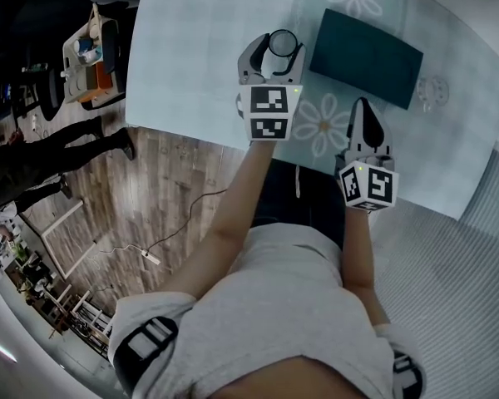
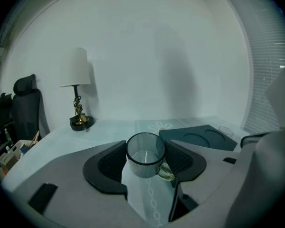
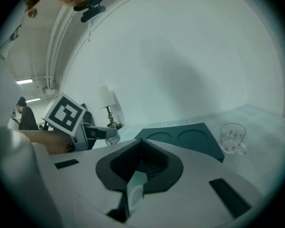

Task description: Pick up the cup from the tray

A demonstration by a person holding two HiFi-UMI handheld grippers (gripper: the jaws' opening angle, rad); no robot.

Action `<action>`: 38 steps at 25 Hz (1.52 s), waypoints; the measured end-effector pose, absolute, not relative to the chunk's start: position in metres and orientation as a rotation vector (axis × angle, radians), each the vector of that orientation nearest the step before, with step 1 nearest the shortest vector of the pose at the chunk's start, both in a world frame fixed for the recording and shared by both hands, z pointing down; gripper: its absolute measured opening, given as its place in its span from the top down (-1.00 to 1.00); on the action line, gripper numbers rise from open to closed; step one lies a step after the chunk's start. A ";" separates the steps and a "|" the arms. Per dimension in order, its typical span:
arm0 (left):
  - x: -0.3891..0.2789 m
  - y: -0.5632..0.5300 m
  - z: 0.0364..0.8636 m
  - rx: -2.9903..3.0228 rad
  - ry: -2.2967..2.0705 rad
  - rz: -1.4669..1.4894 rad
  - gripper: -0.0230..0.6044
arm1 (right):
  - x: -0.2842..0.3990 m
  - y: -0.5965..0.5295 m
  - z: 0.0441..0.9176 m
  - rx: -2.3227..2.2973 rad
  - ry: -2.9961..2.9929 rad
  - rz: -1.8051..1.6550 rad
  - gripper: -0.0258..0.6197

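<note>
The pale flower-print counter (image 1: 191, 48) carries the dark teal rectangular tray (image 1: 366, 56), with both its round recesses bare. My left tool (image 1: 272, 56) pinches the smoky grey glass cup (image 2: 143, 155) by its sides, clear of the tray at its 9 o'clock. My right tool (image 1: 365, 125) is pressed together on nothing, at the tray's 6 o'clock.

I judge the smooth round glass could slip or swivel between two pads, dragged by its off-centre handle.

Only the left gripper view shows the pads meeting the cup wall. The right gripper view shows plainly the small clear glass mug (image 3: 232, 137) at the tray's 3 o'clock.
</note>
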State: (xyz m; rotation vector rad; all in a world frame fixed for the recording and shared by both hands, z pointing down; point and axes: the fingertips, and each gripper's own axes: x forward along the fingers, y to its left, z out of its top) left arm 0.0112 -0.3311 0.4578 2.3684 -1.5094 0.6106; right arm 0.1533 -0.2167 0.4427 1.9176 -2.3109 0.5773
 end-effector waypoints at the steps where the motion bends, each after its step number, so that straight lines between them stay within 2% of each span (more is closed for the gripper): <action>1: 0.007 -0.332 0.464 2.365 -1.512 0.620 0.09 | 0.146 -0.216 0.443 1.895 -2.325 0.589 0.90; 8: 0.000 -0.334 0.500 2.352 -1.491 0.646 0.09 | 0.125 -0.215 0.446 1.858 -2.335 0.610 0.90; 20: 0.010 -0.340 0.536 2.356 -1.444 0.742 0.09 | 0.130 -0.212 0.446 1.923 -2.287 0.601 0.90; 30: 0.009 -0.341 0.532 2.366 -1.446 0.651 0.08 | 0.141 -0.217 0.446 1.966 -2.256 0.591 0.90; 37: -0.001 -0.334 0.500 2.394 -1.505 0.580 0.07 | 0.138 -0.224 0.441 1.958 -2.264 0.579 0.90; 38: -0.001 -0.331 0.493 2.399 -1.506 0.551 0.14 | 0.138 -0.225 0.439 1.956 -2.265 0.573 0.90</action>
